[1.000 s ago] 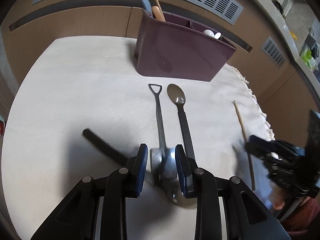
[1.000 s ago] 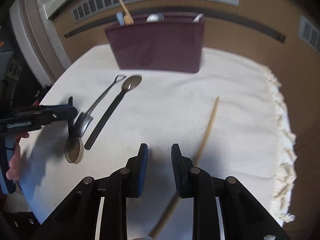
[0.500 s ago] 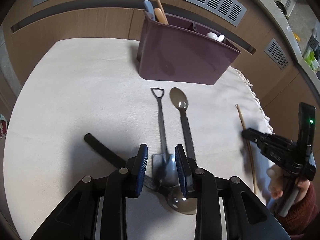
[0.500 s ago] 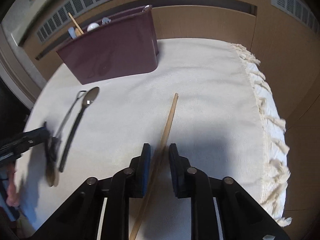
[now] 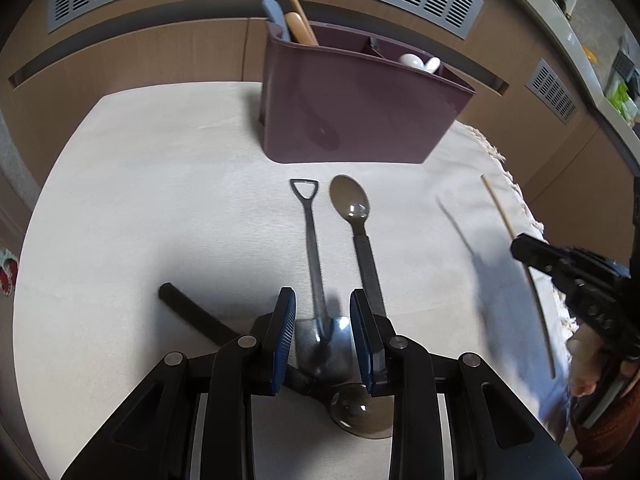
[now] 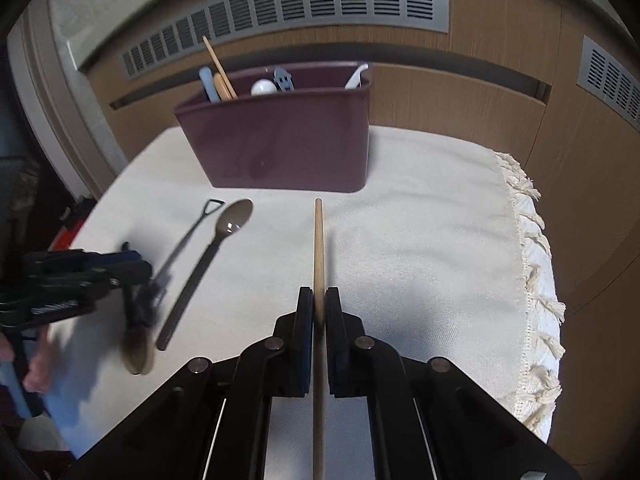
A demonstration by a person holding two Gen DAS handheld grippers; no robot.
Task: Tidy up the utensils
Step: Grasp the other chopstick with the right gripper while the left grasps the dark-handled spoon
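Wooden stick [image 6: 318, 248]: it lies straight ahead in the right wrist view, its far tip pointing at the purple box. The right gripper holds it.
Right gripper [image 6: 319, 312]: its two fingers are squeezed tight on the wooden stick, one on each side.
Shovel spoon [image 5: 314, 256]: a small metal spoon shaped like a shovel. Its scoop is near, between the left gripper's fingers. Its handle points far, toward the purple box.
Left gripper [image 5: 323, 322]: its fingers are a little way apart, one on each side of the shovel spoon's scoop. I cannot tell if the blue pads [image 5: 286, 332] touch it.
Long spoon [image 5: 360, 236]: dark, lying just right of the shovel spoon, bowl at the far end.
Second dark spoon [image 5: 352, 408]: its round bowl is near, under the left gripper, and its black handle runs off to the left.
Purple box [image 5: 352, 116]: stands at the far side of the cloth. It has walls inside. A stick, a blue handle and white spoons poke out.
Cloth [image 6: 440, 240]: cream, with a fringe on the right edge.
Writing: small white letters show on the left gripper in the right wrist view, too blurred to read.
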